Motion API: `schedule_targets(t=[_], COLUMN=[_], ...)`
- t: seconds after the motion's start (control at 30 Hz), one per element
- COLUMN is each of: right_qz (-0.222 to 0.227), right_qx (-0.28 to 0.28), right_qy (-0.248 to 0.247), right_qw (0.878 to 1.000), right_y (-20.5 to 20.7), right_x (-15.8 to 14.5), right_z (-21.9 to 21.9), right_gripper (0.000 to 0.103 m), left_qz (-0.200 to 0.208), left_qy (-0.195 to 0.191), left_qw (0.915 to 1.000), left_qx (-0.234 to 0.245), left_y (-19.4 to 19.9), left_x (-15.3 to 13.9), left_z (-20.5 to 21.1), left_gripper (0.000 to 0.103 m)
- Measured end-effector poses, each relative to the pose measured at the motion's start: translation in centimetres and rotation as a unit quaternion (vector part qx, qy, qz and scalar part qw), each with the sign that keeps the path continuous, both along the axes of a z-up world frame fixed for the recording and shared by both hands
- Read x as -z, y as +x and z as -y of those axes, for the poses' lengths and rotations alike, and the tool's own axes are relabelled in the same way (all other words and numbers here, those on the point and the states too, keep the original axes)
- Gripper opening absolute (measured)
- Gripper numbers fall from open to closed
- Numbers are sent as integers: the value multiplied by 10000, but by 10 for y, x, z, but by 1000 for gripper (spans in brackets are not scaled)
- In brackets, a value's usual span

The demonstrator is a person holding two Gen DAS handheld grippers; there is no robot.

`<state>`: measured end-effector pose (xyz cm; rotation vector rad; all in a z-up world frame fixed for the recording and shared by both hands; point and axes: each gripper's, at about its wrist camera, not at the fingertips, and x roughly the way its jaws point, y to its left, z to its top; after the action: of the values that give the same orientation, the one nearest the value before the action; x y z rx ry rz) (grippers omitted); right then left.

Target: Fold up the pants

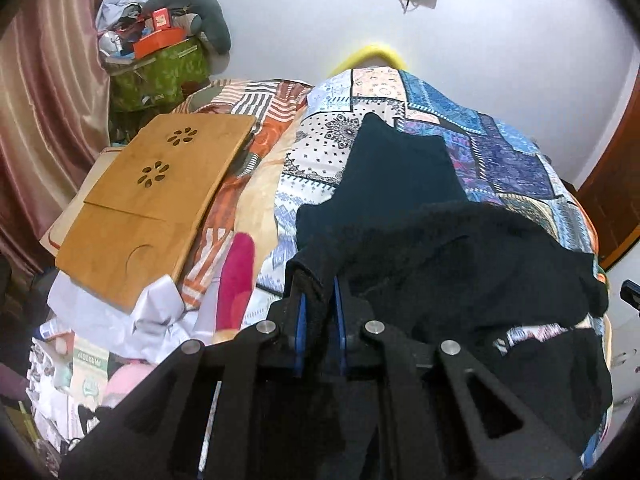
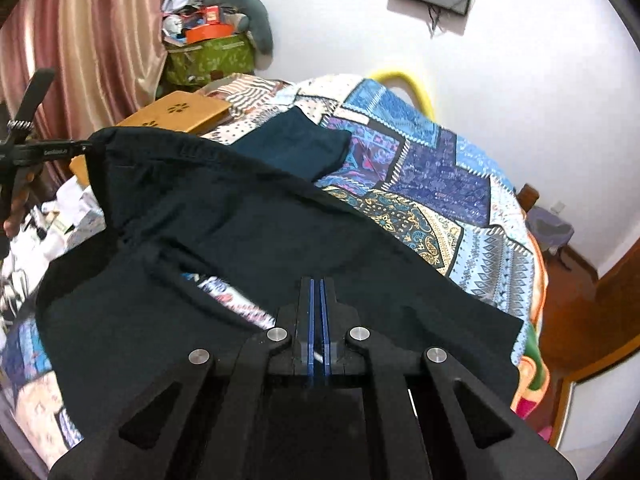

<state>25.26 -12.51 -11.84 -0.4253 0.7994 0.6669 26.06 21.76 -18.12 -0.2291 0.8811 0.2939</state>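
Left claw (image 1: 320, 300): clamped on a dark edge of the black pants (image 1: 460, 248); cloth fills the gap between its blue pads. From the right wrist view, this claw (image 2: 90, 146) sits at 10 o'clock, pinching the far corner of the waistband.

Right claw (image 2: 319, 300): its blue pads are nearly together with only a thin slit between them. Black cloth lies around and under the tips, but whether any is pinched cannot be told.

Pants: raised and stretched over the bed, above the patchwork quilt (image 2: 432, 184). The waistband runs from the left claw toward 3 o'clock, and a slack part droops low toward 7 o'clock.

Why held so: two spaced grips on one edge would keep the cloth taut and flat, probably so one half can be laid over the other without bunching.

Teal garment (image 1: 396, 168): an already flat, folded-looking piece on the quilt at 12 o'clock, just beyond the pants. It likely marks where finished pieces go.

Green fabric bag (image 1: 160, 76): stands at 10 o'clock by the curtain (image 1: 44, 120), overfilled. An orange box (image 1: 160, 42), a small red box and crumpled cloth sit on top, and a grey neck pillow (image 1: 208, 16) curls over it.

Bamboo lap desk (image 1: 148, 204): lies at 9 o'clock on the bed's cluttered side, apart from the pants.

Risk: the drooping part may fold crookedly if lowered unevenly.
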Motion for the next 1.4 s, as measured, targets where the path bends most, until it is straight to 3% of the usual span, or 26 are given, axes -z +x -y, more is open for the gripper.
schedule_targets(t=[0.17,0.23,0.33,0.53,0.7,0.9,1.0,1.07,1.17,1.2,1.4], right_qz=[-91,-86,35,-339,-772,-667,-630,-672,-795,-723,-568], right_qx=[295,336,427,399,305,329,375,369,365,416,671], right_qy=[-64,-141,-207,-549,-674,-769,-762,-637,-563,-655,-589], right_qw=[9995,9993,9989,9971,9943,9943,9944,9950,9946,9944,9944], right_y=[17,31,54,120,152,166,163,159,155,154,149], right_x=[7,11,19,56,86,112,121,120,122,123,114], right_z=[3,1,-1,-8,-17,-23,-23,-22,-23,-25,-26], right_gripper=[11,29,44,47,47,47,47,39,19,8,1], left_qz=[66,86,85,21,-37,-45,-78,-99,-108,-111,-159], left_qy=[165,249,436,411,391,309,333,333,323,309,239], left_qw=[9998,9996,9990,9992,9992,9995,9994,9994,9994,9995,9996], left_qx=[43,38,31,-12,-31,-14,2,0,-4,-6,-7], left_y=[-16,-15,-6,20,37,51,57,59,61,61,63], left_x=[3,3,6,16,25,34,37,39,39,39,37], left_z=[8,10,11,-2,-13,-21,-23,-25,-26,-27,-29], left_gripper=[12,12,12,12,12,11,11,11,11,11,11])
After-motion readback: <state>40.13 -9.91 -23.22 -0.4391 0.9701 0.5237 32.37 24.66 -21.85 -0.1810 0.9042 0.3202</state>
